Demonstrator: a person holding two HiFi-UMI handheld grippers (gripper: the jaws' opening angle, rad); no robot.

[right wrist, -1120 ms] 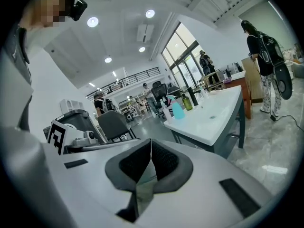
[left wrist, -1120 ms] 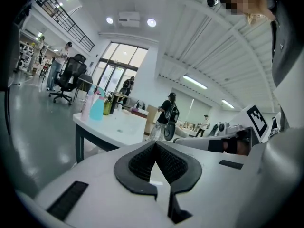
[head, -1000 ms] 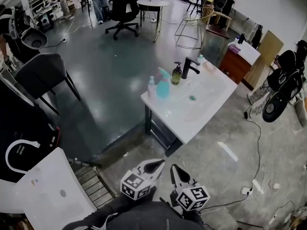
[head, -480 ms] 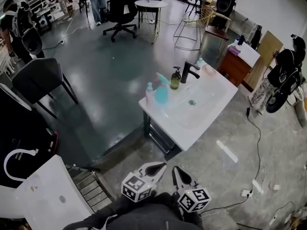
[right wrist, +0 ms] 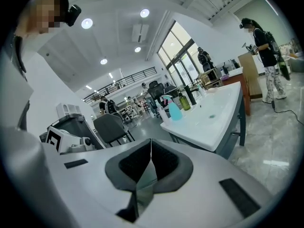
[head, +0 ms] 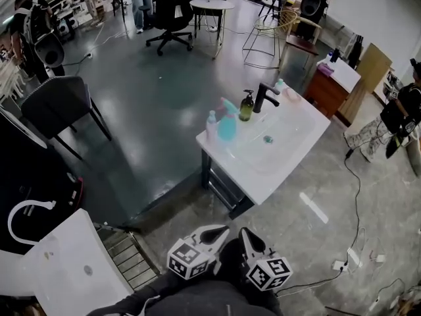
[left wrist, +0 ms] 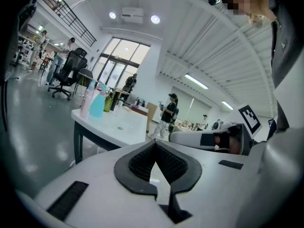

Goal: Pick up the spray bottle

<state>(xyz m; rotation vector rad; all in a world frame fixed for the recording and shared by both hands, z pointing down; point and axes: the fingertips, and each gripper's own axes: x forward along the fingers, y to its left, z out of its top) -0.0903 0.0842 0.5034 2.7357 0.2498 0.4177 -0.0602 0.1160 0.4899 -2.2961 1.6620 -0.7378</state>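
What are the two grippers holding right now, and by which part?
Nothing. The left gripper and the right gripper each have their jaws together with nothing between them. The spray bottle stands on the white sink counter, well away from both.

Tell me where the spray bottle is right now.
In the head view, the spray bottle stands near the left edge of the white sink counter. It is between a small pale bottle and a dark pump bottle.

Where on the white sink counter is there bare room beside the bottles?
The counter is bare at its near end, this side of the basin. The back edge is crowded: small bottle, spray bottle, soap dispenser and faucet stand in a row.
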